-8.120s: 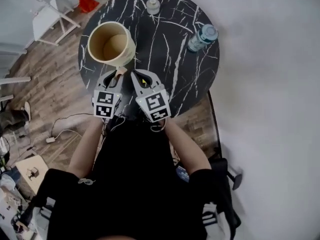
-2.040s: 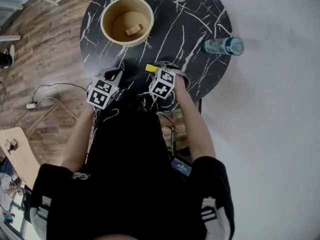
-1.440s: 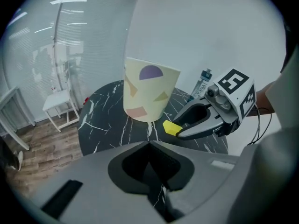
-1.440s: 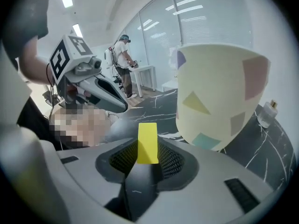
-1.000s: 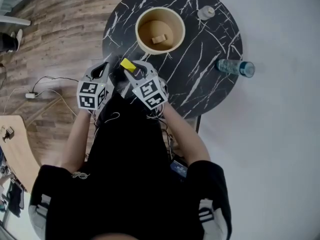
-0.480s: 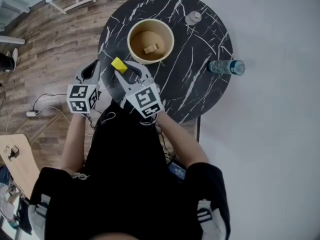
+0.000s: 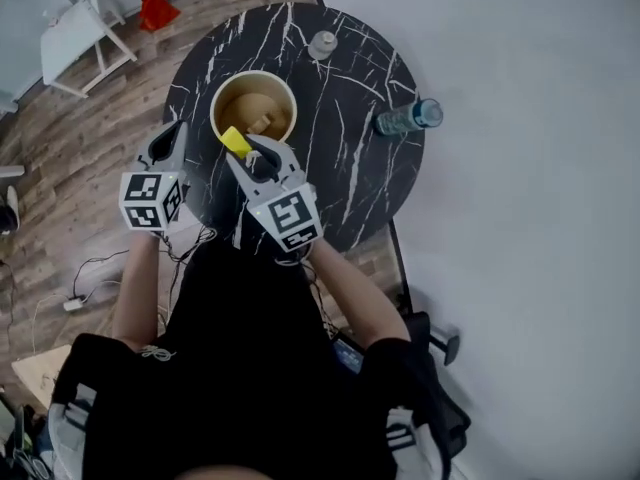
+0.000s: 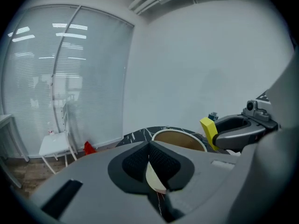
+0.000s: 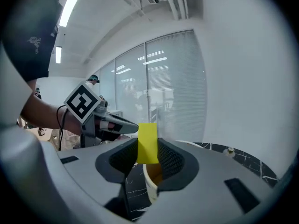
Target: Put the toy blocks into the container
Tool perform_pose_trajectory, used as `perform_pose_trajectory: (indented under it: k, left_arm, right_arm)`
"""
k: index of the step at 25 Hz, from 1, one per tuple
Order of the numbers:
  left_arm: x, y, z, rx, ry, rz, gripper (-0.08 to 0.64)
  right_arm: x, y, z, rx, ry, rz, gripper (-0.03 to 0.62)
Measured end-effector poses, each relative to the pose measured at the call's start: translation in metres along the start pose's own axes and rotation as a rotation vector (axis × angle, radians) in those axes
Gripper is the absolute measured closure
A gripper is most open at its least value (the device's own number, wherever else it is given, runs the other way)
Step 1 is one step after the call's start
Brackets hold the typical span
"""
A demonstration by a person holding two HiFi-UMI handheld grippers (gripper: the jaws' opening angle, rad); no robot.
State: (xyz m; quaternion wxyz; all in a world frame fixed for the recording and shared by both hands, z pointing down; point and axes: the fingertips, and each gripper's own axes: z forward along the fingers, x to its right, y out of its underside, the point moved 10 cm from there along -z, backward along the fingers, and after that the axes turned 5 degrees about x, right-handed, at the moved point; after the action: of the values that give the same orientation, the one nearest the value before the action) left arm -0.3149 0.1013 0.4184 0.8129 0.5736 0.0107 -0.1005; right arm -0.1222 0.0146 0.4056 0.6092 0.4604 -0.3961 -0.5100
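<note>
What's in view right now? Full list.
table: 1, black marble, round, centre
container: 1, beige, on table's left part
tan block: 1, inside container
yellow block: 1, in right gripper, at container's near rim
bottle: 1, clear, lying at table's right edge
jar: 1, pale, table's far edge
chair: 1, white, floor, top left
red thing: 1, floor by chair
cable: 1, white, floor, left
left gripper: grey, shut, empty
right gripper: grey, shut on yellow block
</note>
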Motion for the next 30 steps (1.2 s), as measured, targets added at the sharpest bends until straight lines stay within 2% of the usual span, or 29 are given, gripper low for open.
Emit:
perform_pose_trajectory:
  k: [7,10,14,20,30]
  left_arm:
    - [0.002,-0.027,0.034,0.010,0.147,0.057,0.560]
    - [0.008,-0.033,0.045,0.007,0.199,0.072,0.560]
    - [0.014,-0.031,0.057,-0.005,0.237,0.074,0.560]
    - [0.015,-0.019,0.061,-0.059,0.276,0.073,0.560]
    - [0.017,-0.007,0.063,-0.087,0.298,0.072,0.560]
  right_arm:
    - [0.021,-0.019,-0.003,0.028,0.174,0.029,0.469]
    - [0.031,-0.020,0.001,0.008,0.219,0.049,0.468]
    - [0.042,-0.007,0.012,-0.072,0.217,0.115,0.468]
    - [0.052,0.014,0.030,-0.220,0.236,0.125,0.468]
    - [0.054,0.024,0.045,-0.261,0.212,0.120,0.462]
